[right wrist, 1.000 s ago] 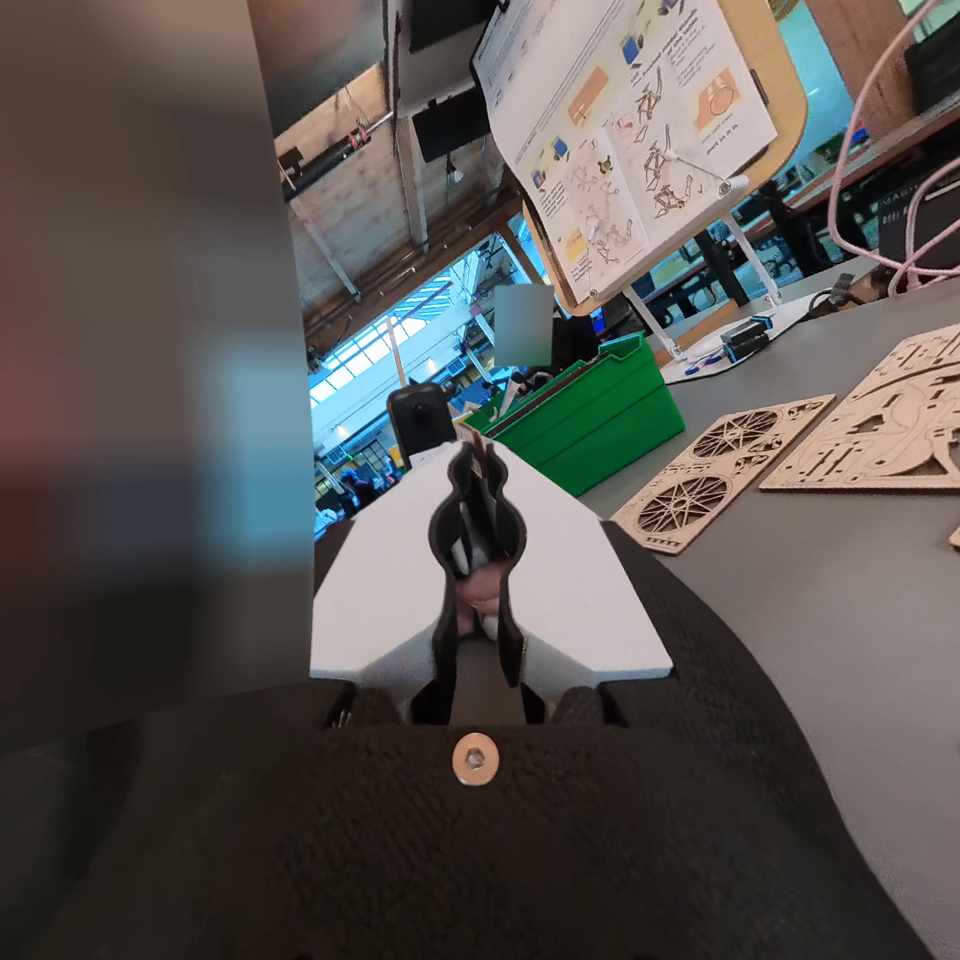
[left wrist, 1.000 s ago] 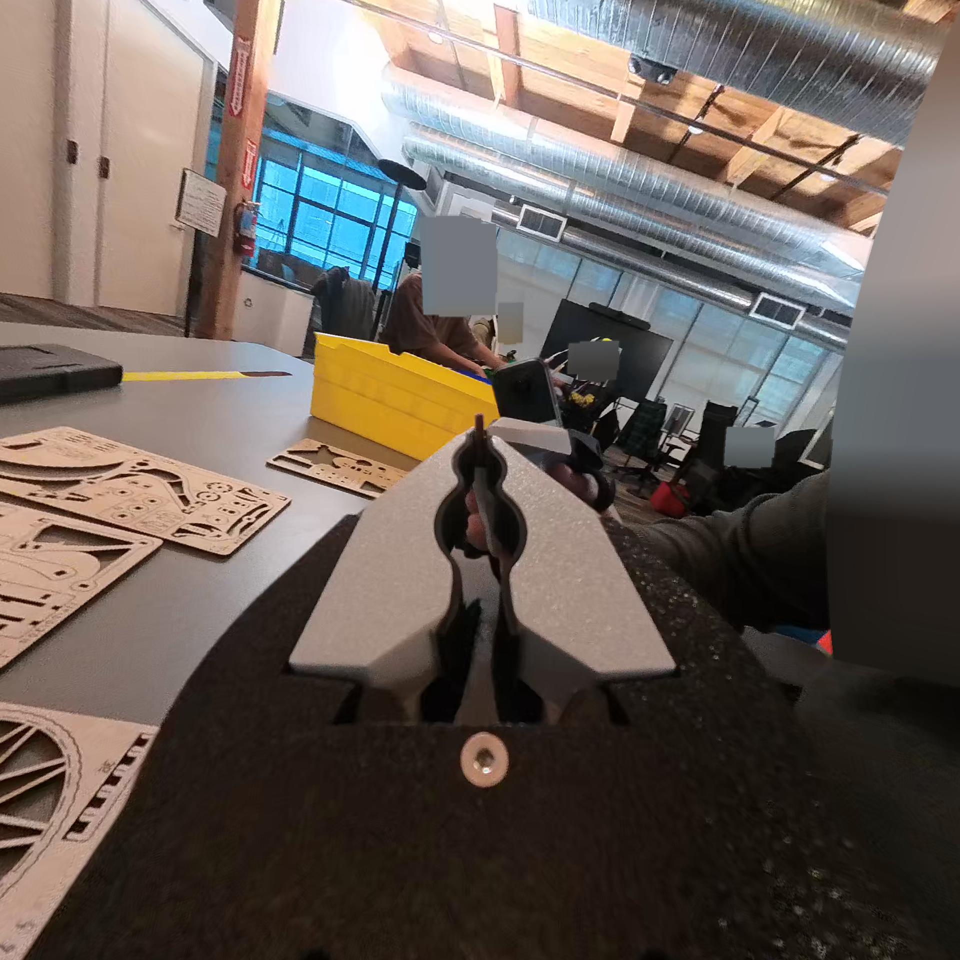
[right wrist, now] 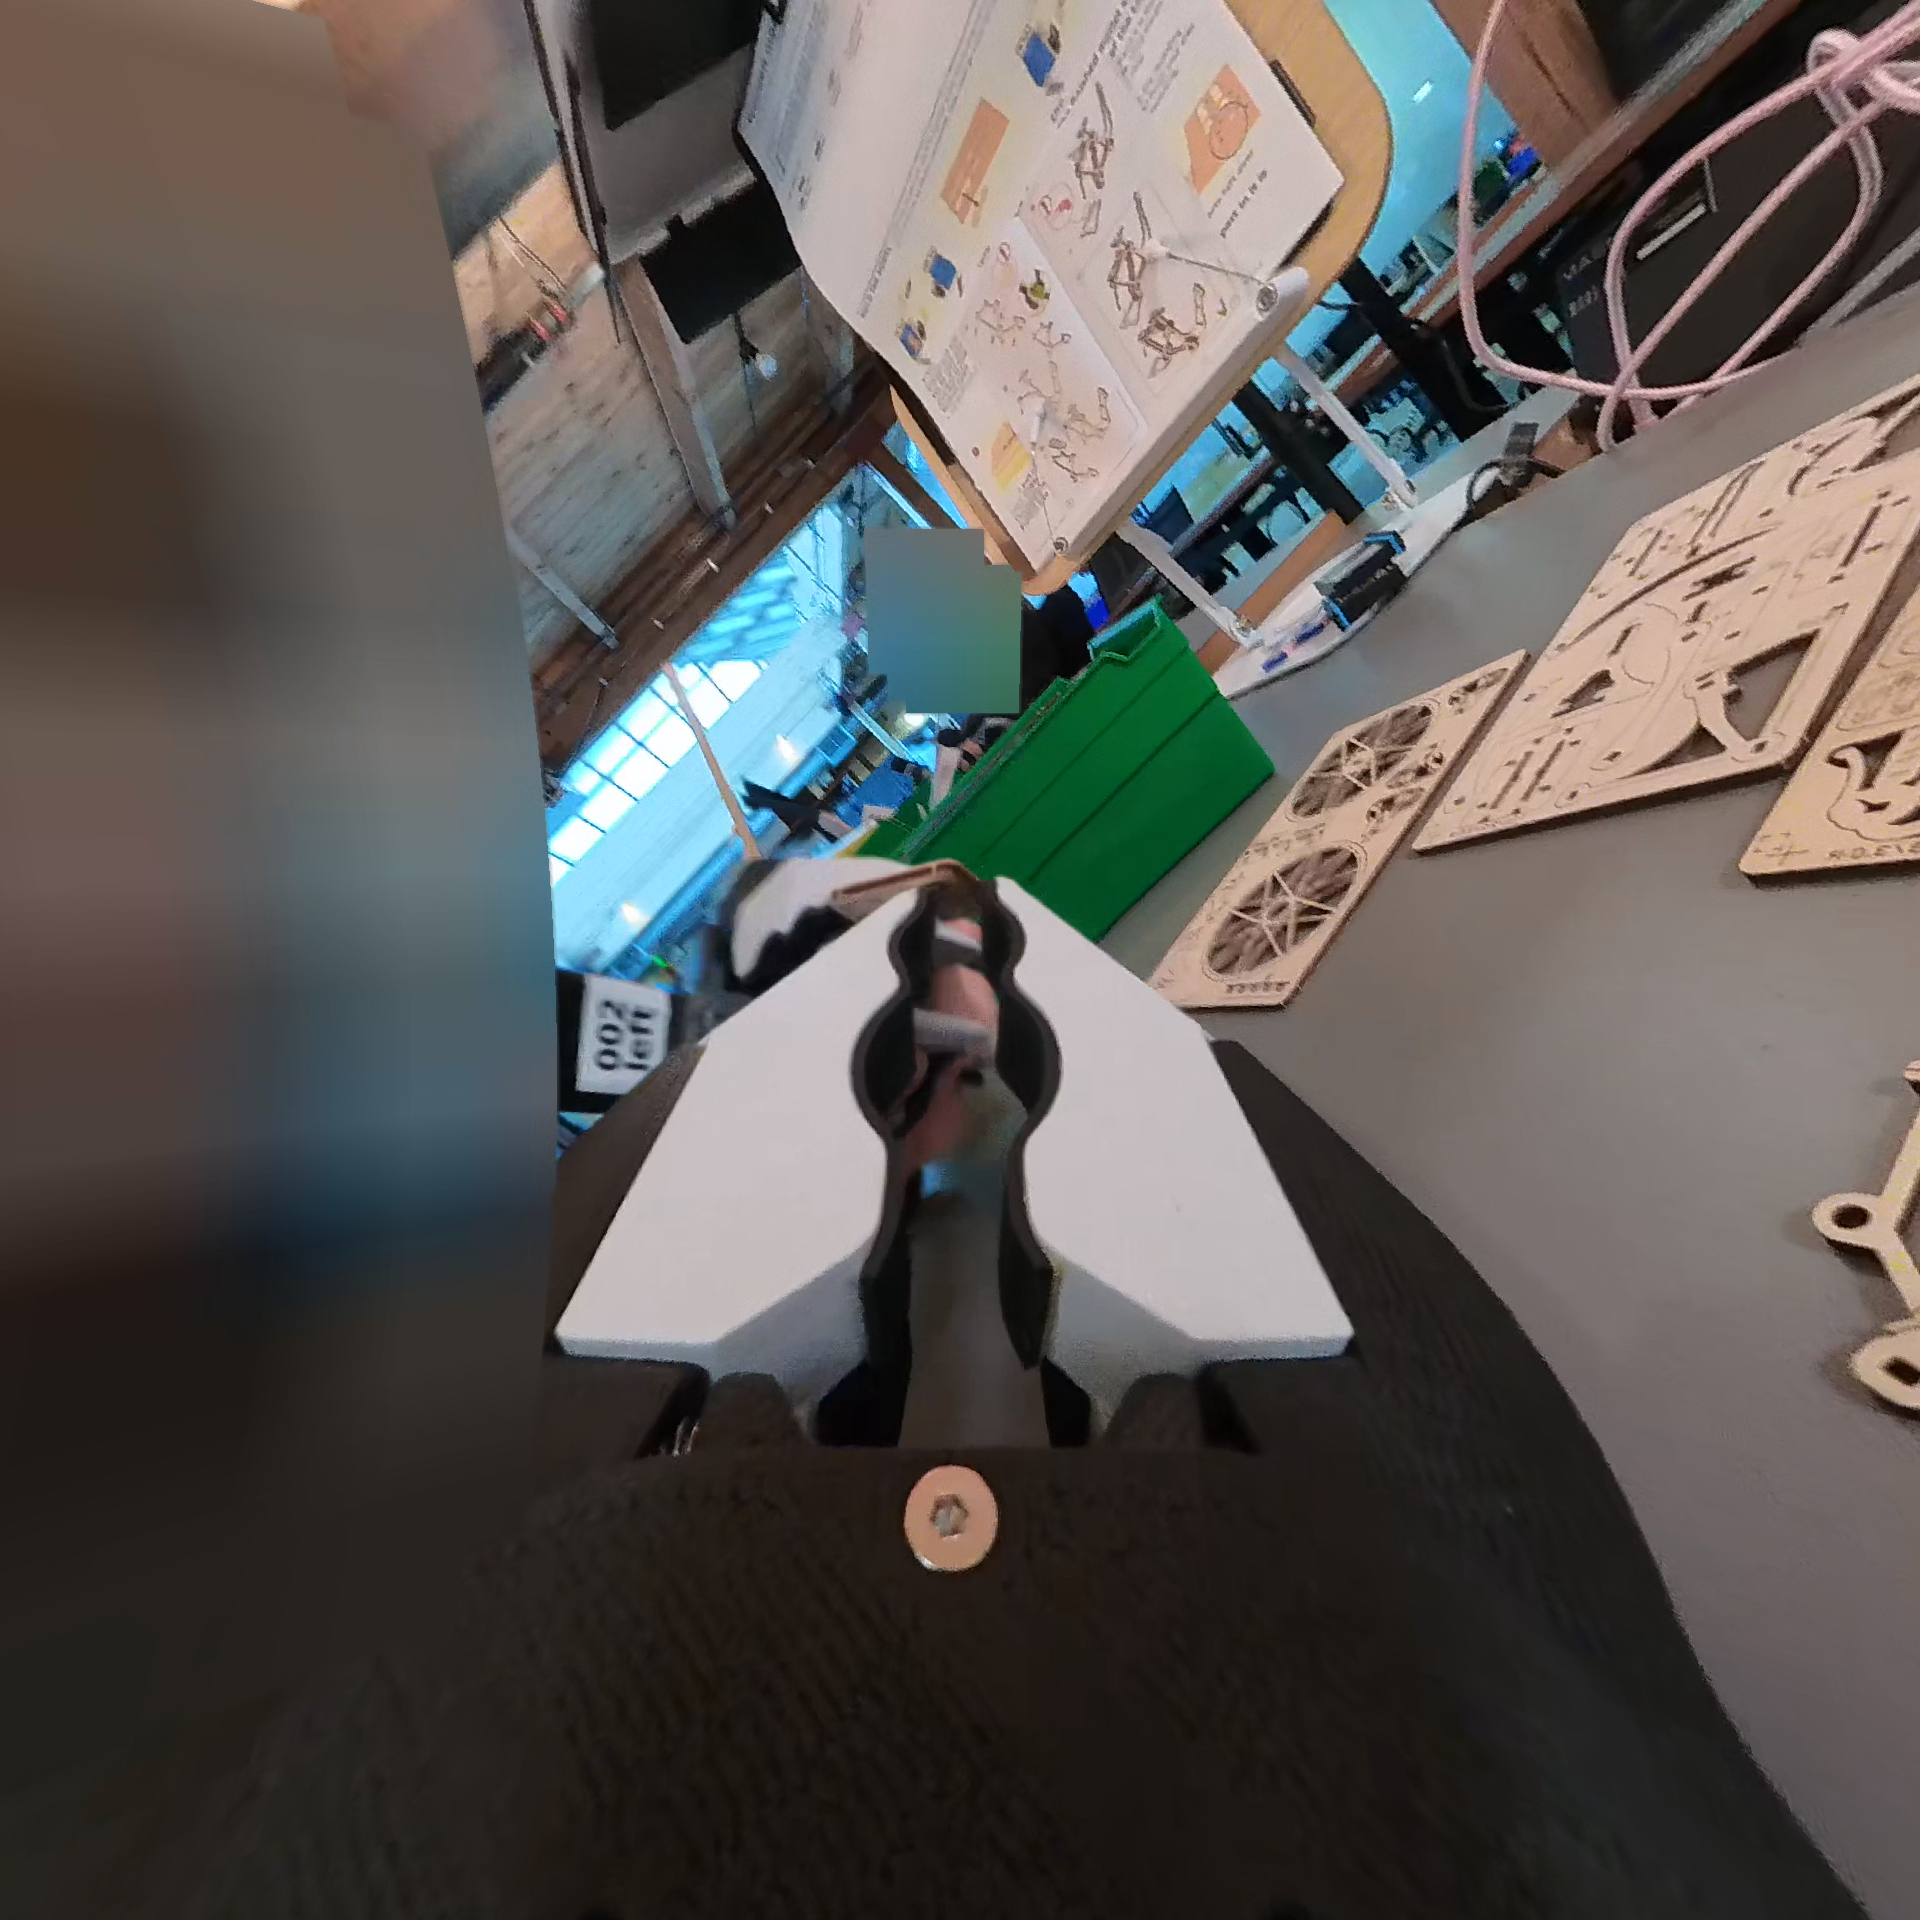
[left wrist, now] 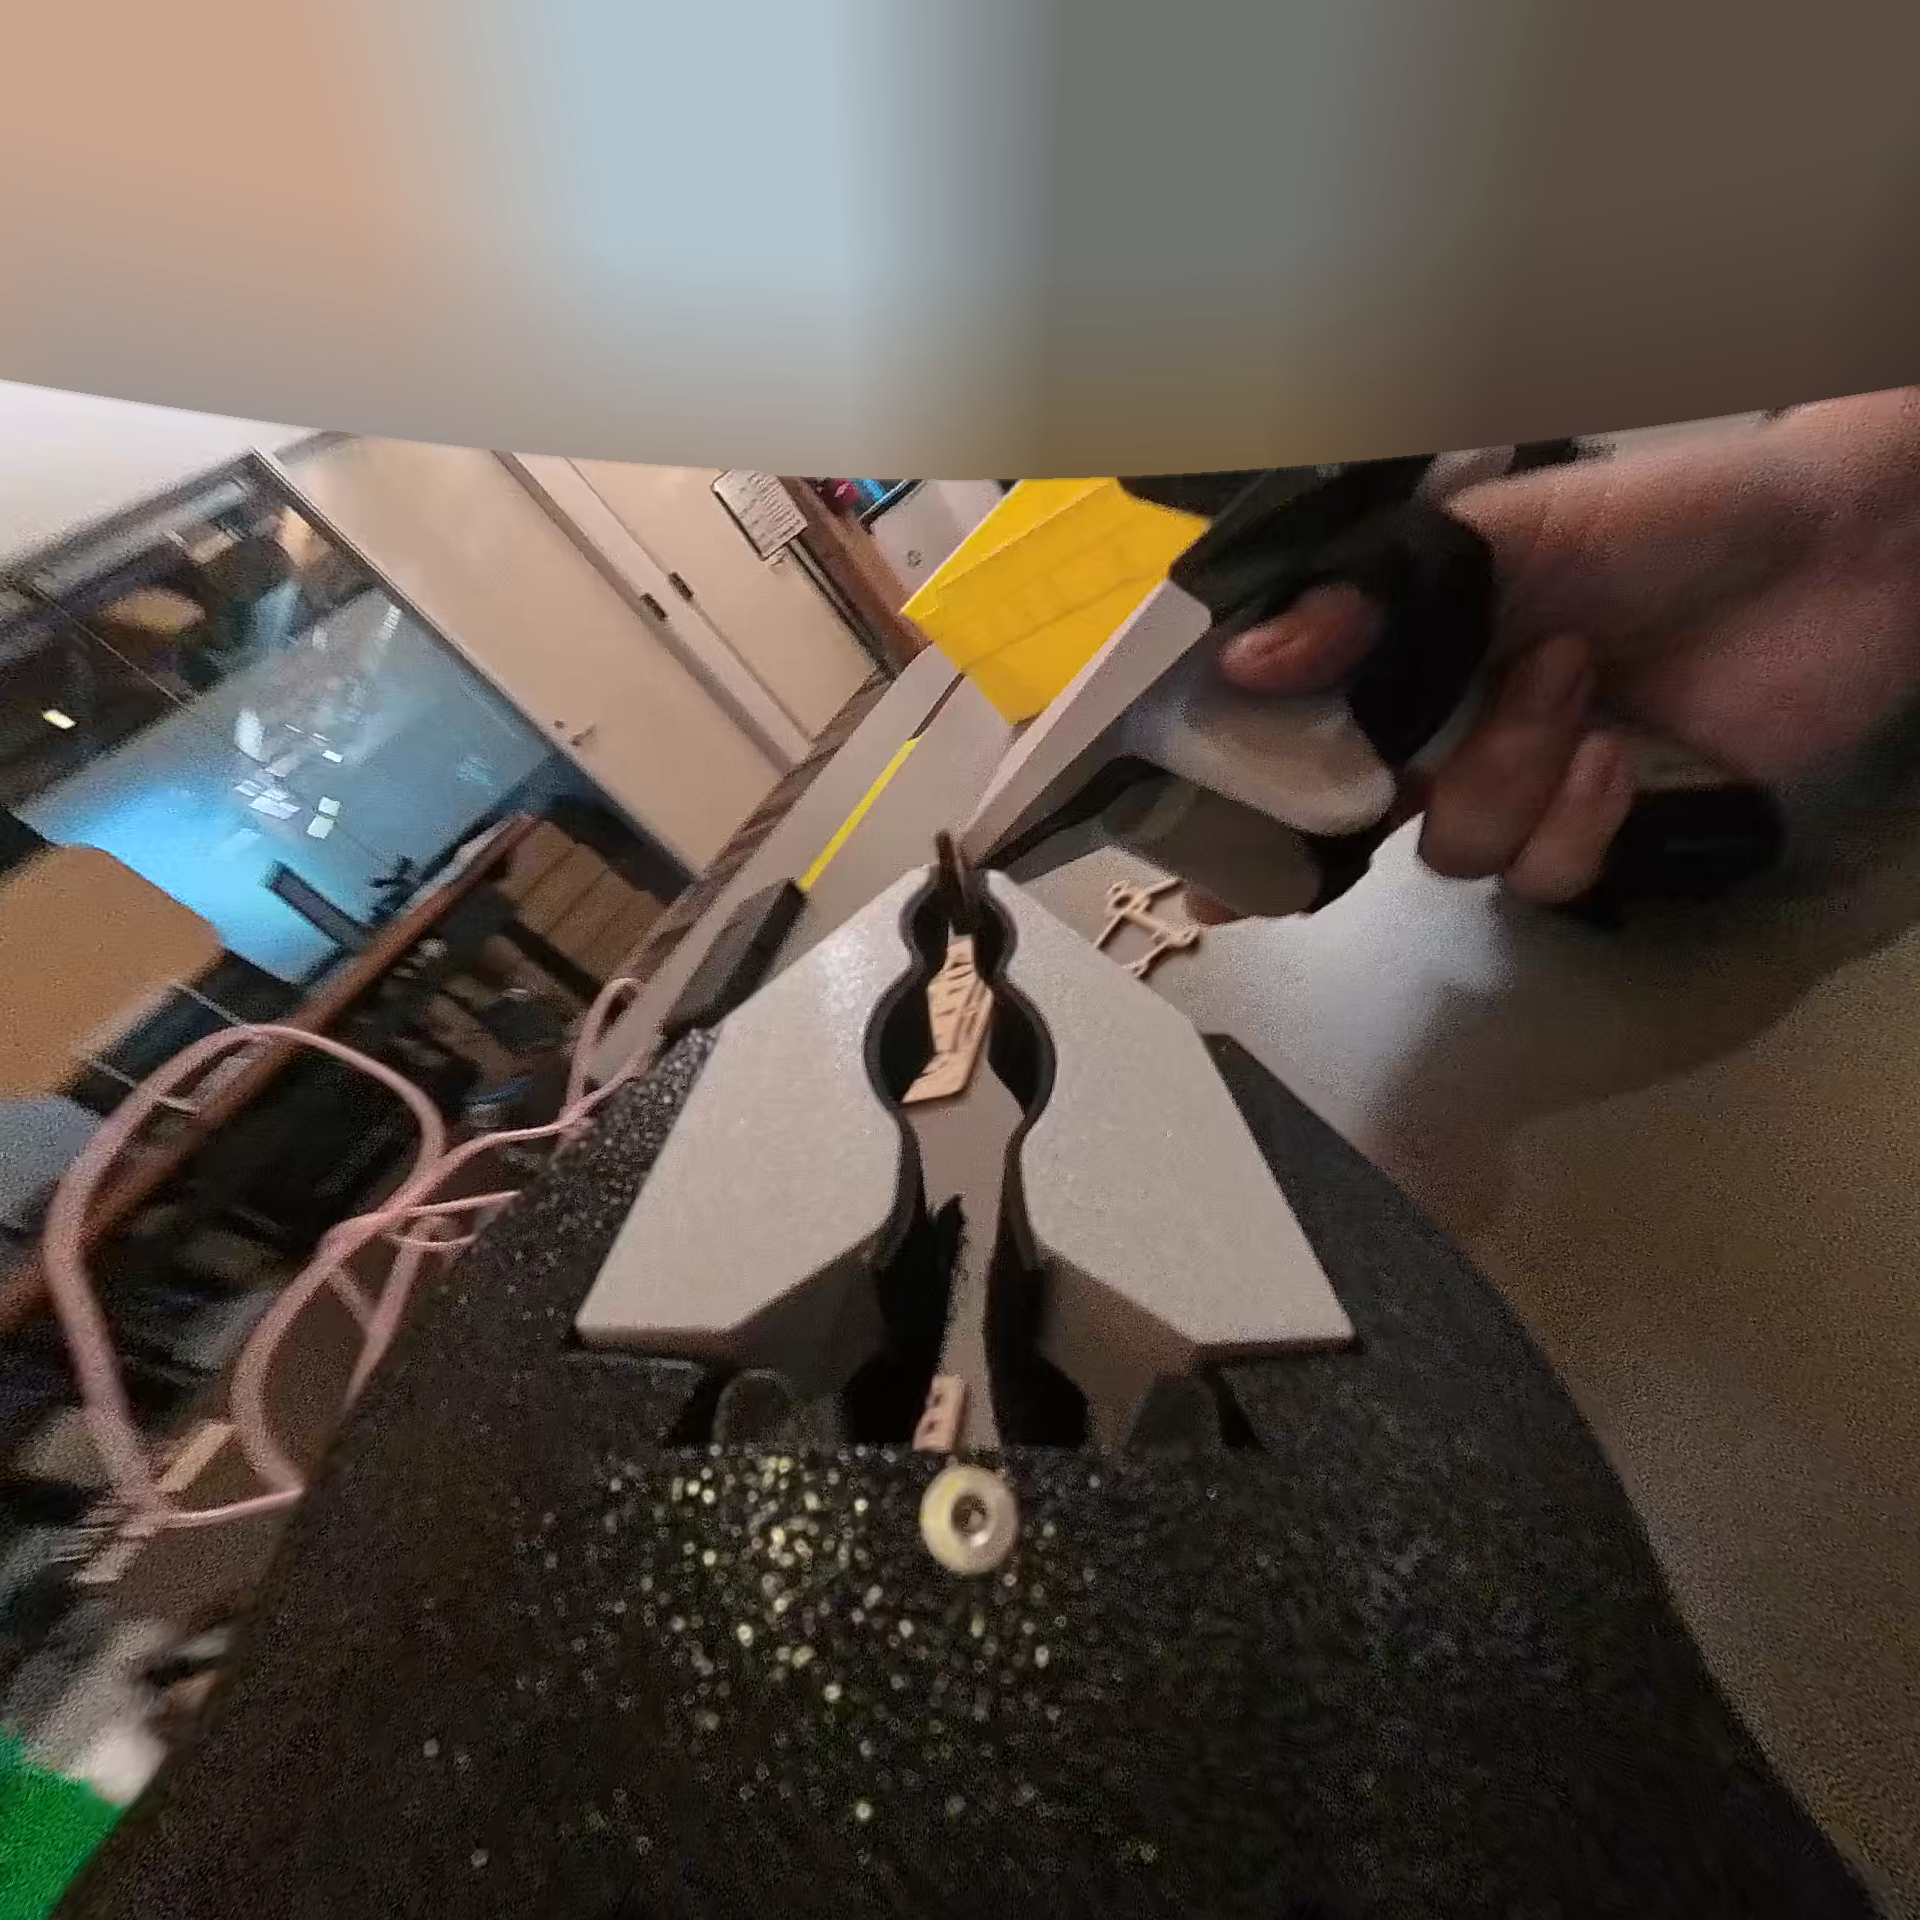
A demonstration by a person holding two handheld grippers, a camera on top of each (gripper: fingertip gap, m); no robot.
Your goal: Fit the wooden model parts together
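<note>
The grey table (right wrist: pixel 1558 1195) carries most of the things. On it, in the right wrist view, stands a green bin (right wrist: pixel 1122 769) at the far edge, and behind it an instruction sheet (right wrist: pixel 1049 239) is clipped on a wooden board on a stand. To the right of the bin lie flat plywood sheets with laser-cut model parts: one sheet with two spoked wheels (right wrist: pixel 1340 831), next to it a bigger sheet (right wrist: pixel 1683 665). One loose wooden part with round holes (right wrist: pixel 1881 1247) lies near the right edge. A pink cable (right wrist: pixel 1662 208) hangs in loops over the back of the table.

In the left wrist view a yellow bin (left wrist: pixel 1049 582) stands far on the table, and a small loose cut-out part (left wrist: pixel 1143 925) lies on the surface.

The left gripper (left wrist: pixel 956 894) has its fingers pressed together on a thin wooden piece (left wrist: pixel 951 1023), which stands on edge between them and sticks out above the tips. The right gripper (right wrist: pixel 961 904) also has its fingers closed at the tips, pinching a flat wooden strip (right wrist: pixel 904 888) that goes out to the left. The two grippers meet tip to tip above the table; a hand (left wrist: pixel 1662 665) holds the right one.
</note>
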